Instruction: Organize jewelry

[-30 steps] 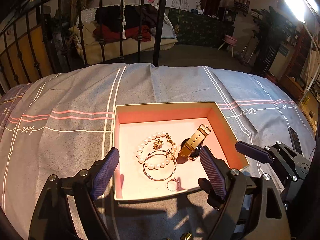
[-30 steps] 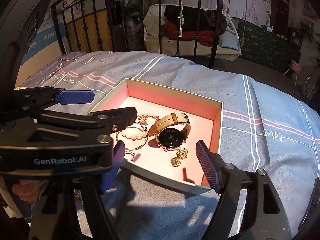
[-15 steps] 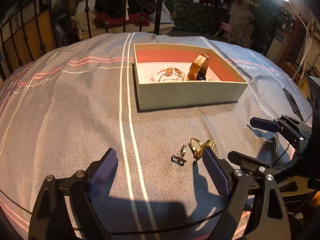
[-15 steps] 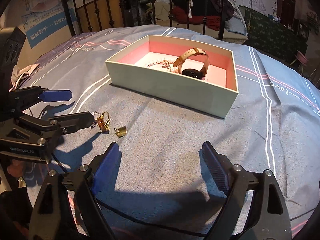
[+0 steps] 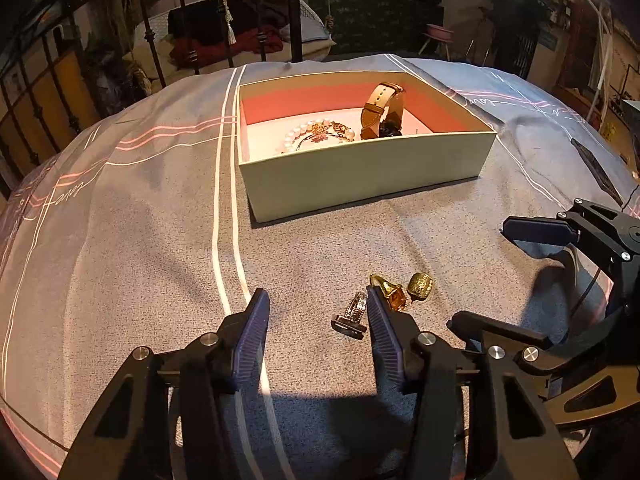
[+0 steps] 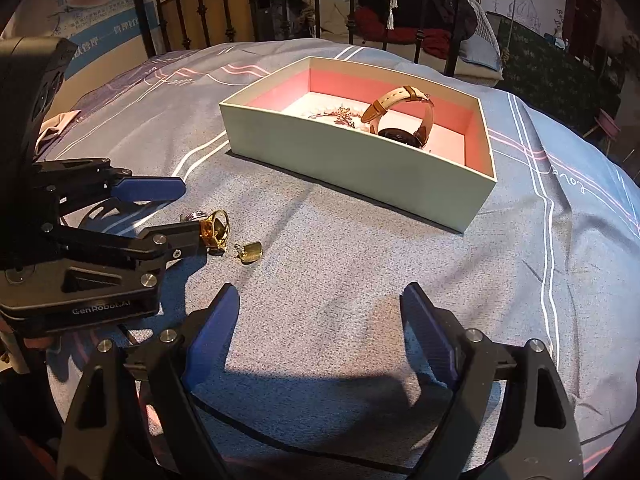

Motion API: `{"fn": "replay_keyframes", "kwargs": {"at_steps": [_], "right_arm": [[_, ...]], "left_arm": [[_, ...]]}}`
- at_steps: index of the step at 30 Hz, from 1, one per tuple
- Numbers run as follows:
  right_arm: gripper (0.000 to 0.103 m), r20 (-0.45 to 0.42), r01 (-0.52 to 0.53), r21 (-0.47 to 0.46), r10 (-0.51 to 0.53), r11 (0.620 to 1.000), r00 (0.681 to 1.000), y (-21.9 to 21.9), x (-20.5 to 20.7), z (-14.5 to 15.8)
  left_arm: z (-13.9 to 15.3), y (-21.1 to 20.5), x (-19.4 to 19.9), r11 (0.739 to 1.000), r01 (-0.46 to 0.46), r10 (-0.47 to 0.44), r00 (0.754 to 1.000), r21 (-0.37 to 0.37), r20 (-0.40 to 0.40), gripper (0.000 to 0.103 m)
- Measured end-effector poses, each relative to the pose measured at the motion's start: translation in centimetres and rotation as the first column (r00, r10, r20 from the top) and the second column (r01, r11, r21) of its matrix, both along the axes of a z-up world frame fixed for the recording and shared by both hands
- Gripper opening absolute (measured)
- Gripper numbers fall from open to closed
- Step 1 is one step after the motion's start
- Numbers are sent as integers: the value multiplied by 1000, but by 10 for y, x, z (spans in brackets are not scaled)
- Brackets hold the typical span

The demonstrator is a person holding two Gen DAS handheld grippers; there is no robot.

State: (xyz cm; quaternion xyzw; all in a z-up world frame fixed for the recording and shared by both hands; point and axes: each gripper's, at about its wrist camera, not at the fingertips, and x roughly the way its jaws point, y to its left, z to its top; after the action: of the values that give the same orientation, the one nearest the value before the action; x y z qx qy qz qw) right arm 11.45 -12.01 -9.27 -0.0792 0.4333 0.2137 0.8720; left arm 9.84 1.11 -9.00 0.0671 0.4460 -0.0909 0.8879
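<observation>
An open box (image 5: 360, 176) with a pink lining sits on the bedspread; it also shows in the right wrist view (image 6: 352, 160). Inside lie a tan-strap watch (image 5: 382, 108), a pearl bracelet (image 5: 304, 132) and small gold pieces. Three loose pieces lie on the spread in front of the box: a silver ring (image 5: 352, 314), a gold ring with an amber stone (image 5: 390, 290) and a gold nugget-like piece (image 5: 420, 285). My left gripper (image 5: 316, 328) is open, low over the spread, its right finger next to the silver ring. My right gripper (image 6: 320, 340) is open and empty, to the right of the loose pieces.
The grey bedspread (image 5: 140, 240) has white and pink stripes. A black iron bed rail (image 5: 292, 8) stands behind the box. A dark flat object (image 5: 596, 168) lies on the spread at the far right.
Both grippers have pulled back from over the box and come down near the spread. The left gripper has moved closer to the loose rings and its fingers are nearer together.
</observation>
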Motion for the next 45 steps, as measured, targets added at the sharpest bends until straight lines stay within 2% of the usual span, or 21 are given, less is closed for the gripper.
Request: {"fn": "replay_keyframes", "kwargs": {"at_steps": [5,7,10,15,20,30,39,45], "right_arm": [[83,-8,-26,-7,26,1000,1000,9,3,-1],[80,-8,-51,-12,51,999,999,16,5,-1],[68,-13,-88,-7,88,996,996,26,11,0],[36,-12,-147,-4,147,989,989,38,16,1],[17,-6,-153,3,153,988,988,37,10,2],[15,8,-123,48,123,991,992,24,-2,6],[15,18,-56,89,55,994,998,6,1,14],[15,39,-44,99,40,994,998,2,3,22]], "left_arm": [[1,-2,-2,1000,19,-19,1000,-8,19,26],[2,0,-2,1000,14,-14,1000,-20,18,17],[2,7,0,998,-9,9,1000,-68,3,15],[3,13,1,995,-32,31,999,-99,-13,15],[4,15,1,992,-46,44,999,-120,-23,15],[9,11,-3,988,-37,33,999,-153,-27,15],[26,-5,-4,985,10,-7,1000,-174,16,15],[37,0,1,983,3,5,999,-182,43,15]]}}
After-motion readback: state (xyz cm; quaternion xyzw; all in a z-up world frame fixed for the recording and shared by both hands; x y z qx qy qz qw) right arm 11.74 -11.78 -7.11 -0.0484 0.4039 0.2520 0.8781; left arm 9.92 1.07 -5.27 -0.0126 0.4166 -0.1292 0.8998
